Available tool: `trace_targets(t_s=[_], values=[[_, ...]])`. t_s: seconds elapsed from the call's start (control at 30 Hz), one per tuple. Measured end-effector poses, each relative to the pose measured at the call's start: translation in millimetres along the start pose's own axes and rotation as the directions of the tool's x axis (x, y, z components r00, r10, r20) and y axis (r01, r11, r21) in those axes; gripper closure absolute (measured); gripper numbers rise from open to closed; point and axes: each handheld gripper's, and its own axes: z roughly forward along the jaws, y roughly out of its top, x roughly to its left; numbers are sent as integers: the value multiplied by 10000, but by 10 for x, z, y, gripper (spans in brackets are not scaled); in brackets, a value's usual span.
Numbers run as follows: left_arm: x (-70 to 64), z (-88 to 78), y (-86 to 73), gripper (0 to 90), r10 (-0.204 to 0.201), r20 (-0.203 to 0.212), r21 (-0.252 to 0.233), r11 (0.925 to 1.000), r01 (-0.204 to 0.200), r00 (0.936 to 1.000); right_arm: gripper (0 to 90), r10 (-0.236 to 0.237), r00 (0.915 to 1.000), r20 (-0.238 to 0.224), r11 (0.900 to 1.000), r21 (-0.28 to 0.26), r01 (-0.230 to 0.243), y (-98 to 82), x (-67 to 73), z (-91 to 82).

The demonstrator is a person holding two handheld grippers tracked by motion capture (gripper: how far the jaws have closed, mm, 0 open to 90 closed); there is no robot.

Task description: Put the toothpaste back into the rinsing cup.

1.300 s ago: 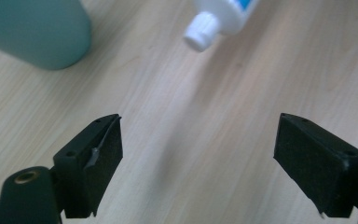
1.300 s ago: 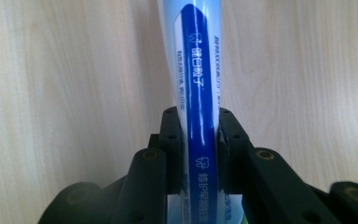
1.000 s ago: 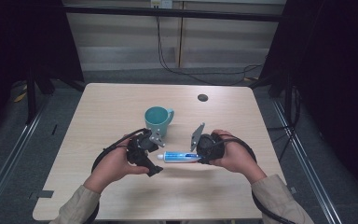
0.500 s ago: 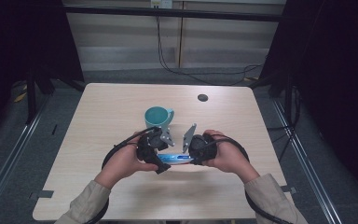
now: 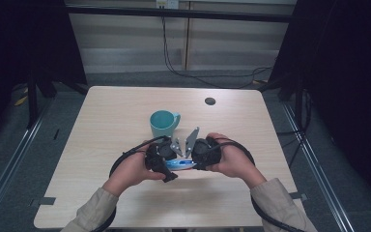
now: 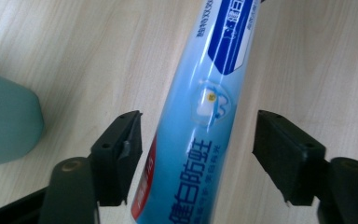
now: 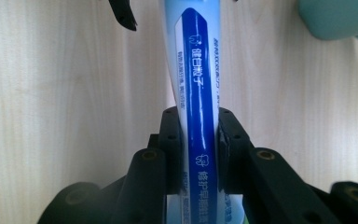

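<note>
The light wooden desk (image 5: 101, 145) carries everything, with a small dark round hole (image 5: 210, 101) near its far right part. A teal mug (image 5: 163, 123) stands upright near the middle of the desk, its handle turned to the right, just beyond the 2 grippers.

The person's left hand (image 5: 130, 170) and right hand (image 5: 235, 160) come together in front of the mug, each holding a black gripper, with dark cables looping off to either side.

The right gripper (image 7: 199, 154) has its 2 fingers (image 7: 172, 149) clamped on a blue and white toothpaste tube (image 7: 193, 70), pressing on both flat sides of the tube near its end.

The left gripper (image 6: 198, 154) reaches the same toothpaste tube from the other side. Its fingers (image 6: 121, 149) stand apart around the tube and have just been closing in. The left finger is at the tube's edge, though contact cannot be told, and a clear gap of desk shows between the tube and the right finger.

In the high view the tube (image 5: 181, 164) lies about level between the 2 grippers, above the near middle of the desk, held off the surface by the right gripper.
</note>
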Motion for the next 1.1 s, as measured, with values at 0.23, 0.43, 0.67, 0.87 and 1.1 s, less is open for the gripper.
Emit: trace_targets(t_s=[0.23, 0.43, 0.67, 0.87, 1.1], values=[[3, 20, -35, 519, -205, -10, 134, 9997, 205, 9998, 752, -158, 9998, -94, 9998, -151, 157, 23, 16, -7], [15, 2, -53, 581, 500, 59, 572, 9971, -503, 9987, 749, -432, 9990, -101, 9983, -383, 428, 62, 4, -28], [20, -11, -83, 549, 505, -37, 273, 9984, -504, 9987, 752, -571, 9984, 13, 9973, -463, 571, 75, 8, -52], [20, 67, -95, 401, 455, 2, 652, 9968, -454, 9990, 753, -511, 9987, 11, 9956, -785, 510, 79, 14, -84], [24, 73, -134, 653, 269, 69, 828, 9962, -274, 9996, 697, -671, 9977, 28, 9943, -833, 671, 93, 34, -56]])
